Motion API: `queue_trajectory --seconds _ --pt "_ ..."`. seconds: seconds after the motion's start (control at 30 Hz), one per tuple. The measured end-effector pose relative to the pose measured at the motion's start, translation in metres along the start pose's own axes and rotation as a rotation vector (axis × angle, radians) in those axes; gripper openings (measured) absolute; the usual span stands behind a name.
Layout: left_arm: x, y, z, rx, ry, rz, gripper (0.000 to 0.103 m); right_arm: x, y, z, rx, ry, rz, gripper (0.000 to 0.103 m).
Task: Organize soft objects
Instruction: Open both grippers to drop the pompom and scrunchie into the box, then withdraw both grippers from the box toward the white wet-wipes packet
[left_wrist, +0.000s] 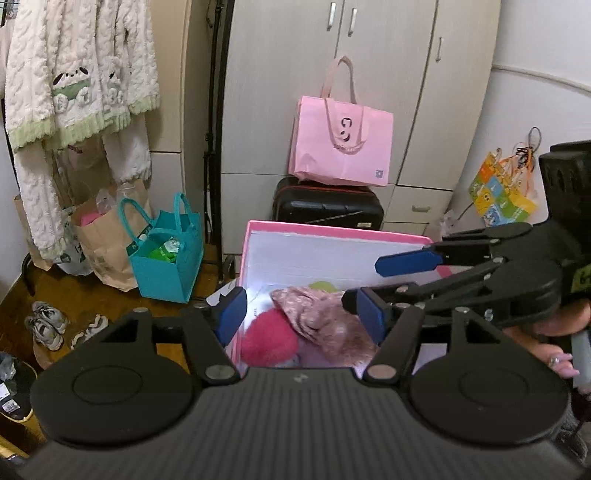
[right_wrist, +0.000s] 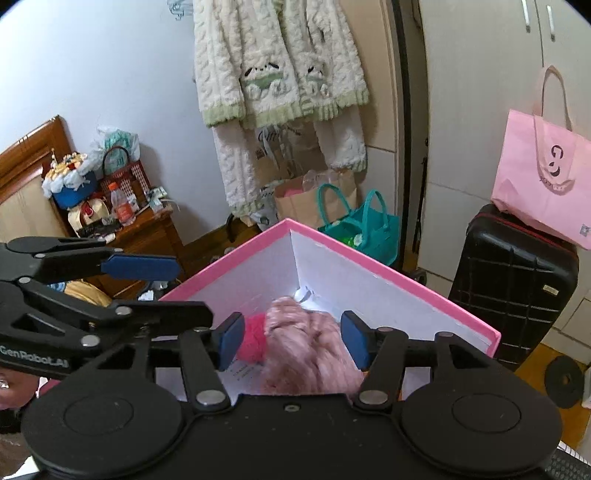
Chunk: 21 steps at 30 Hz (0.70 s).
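A pink-rimmed white box (left_wrist: 332, 229) (right_wrist: 388, 275) holds soft things: a pale pink fuzzy cloth (left_wrist: 325, 325) (right_wrist: 314, 350), a bright pink fluffy item (left_wrist: 269, 339) (right_wrist: 253, 341) and a bit of yellow-green (left_wrist: 320, 285). My left gripper (left_wrist: 301, 314) is open above the box, with nothing between its blue pads. My right gripper (right_wrist: 291, 339) is open over the pink cloth, touching nothing I can see. It also shows in the left wrist view (left_wrist: 388, 280), coming in from the right. The left gripper shows in the right wrist view (right_wrist: 140, 280).
A black suitcase (left_wrist: 327, 206) with a pink bag (left_wrist: 341, 140) on it stands behind the box by the wardrobe. A teal bag (left_wrist: 166, 258), paper bags, shoes (left_wrist: 48, 325) and a hanging white fleece (left_wrist: 74, 81) are on the left. A cluttered wooden nightstand (right_wrist: 147, 229) shows in the right wrist view.
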<state>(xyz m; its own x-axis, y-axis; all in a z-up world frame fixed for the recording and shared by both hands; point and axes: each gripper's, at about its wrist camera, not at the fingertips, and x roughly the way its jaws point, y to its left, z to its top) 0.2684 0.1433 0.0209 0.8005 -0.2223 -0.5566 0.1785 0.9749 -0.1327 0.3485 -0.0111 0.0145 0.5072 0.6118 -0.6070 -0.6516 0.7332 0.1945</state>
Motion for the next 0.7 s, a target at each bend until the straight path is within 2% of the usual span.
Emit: queue_trajectory --seconds 0.37,0.7 --pt "-0.050 -0.028 -0.012 0.078 -0.002 -0.071 0.067 -0.080 0.014 -0.018 0.021 -0.049 -0.002 0.063" --pt "-0.109 -0.070 -0.028 0.147 -0.021 -0.151 0.071 -0.152 0.036 -0.049 -0.014 -0.084 -0.016 0.063"
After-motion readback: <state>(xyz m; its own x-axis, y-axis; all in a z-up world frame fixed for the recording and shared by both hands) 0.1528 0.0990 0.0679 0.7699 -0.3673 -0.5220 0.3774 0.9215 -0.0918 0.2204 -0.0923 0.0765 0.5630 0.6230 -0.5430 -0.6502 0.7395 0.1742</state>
